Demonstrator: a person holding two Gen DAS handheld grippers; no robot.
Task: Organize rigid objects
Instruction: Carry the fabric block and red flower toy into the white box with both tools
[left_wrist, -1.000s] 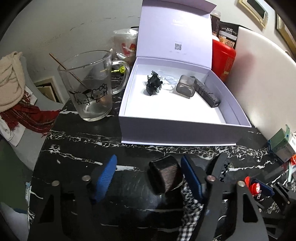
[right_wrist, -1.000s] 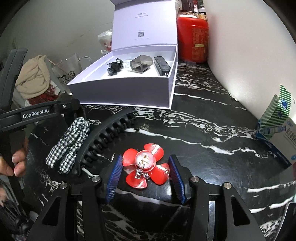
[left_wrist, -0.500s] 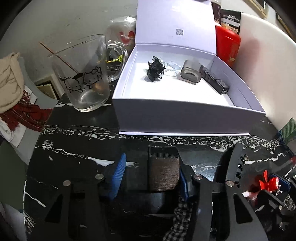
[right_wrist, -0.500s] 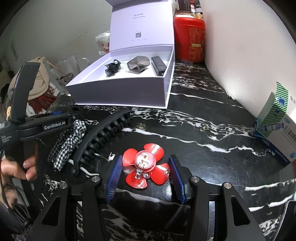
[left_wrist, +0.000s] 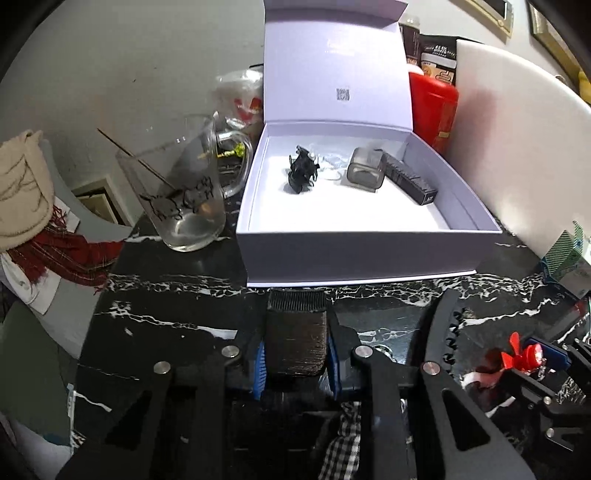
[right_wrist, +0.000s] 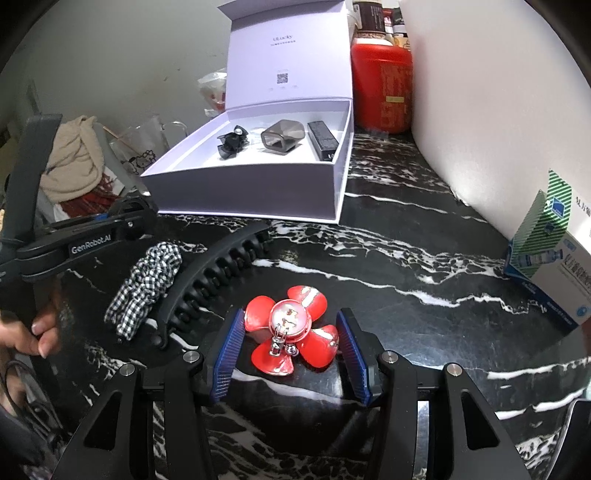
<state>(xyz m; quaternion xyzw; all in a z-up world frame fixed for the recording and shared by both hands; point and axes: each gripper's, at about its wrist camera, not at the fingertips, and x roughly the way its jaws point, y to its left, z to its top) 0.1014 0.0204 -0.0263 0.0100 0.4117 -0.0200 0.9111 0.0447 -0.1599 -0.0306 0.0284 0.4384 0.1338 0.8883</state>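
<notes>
My left gripper (left_wrist: 296, 349) is shut on a dark ribbed block (left_wrist: 295, 308), both blue pads pressed to its sides, just in front of the open white box (left_wrist: 354, 258). In the box lie a small black claw clip (left_wrist: 303, 173), a grey case (left_wrist: 365, 170) and a black bar (left_wrist: 410, 179). My right gripper (right_wrist: 290, 350) is shut on a red flower clip (right_wrist: 290, 317) low over the black marble table (right_wrist: 388, 266), its petals touching both pads. A long black claw clip (right_wrist: 210, 280) and a checked scrunchie (right_wrist: 147, 280) lie to the flower's left.
A glass mug (left_wrist: 184, 199) stands left of the box, and a red canister (left_wrist: 432, 107) and a white board (left_wrist: 517, 147) stand to its right. A green-and-white carton (right_wrist: 546, 240) sits at the table's right. Cloths (left_wrist: 22, 184) hang off the left edge. A hand (right_wrist: 29, 332) holds the left gripper.
The left gripper's jaws have closed from wide apart onto the dark block, which now stands square between the pads. The right gripper and the red flower have not moved.
</notes>
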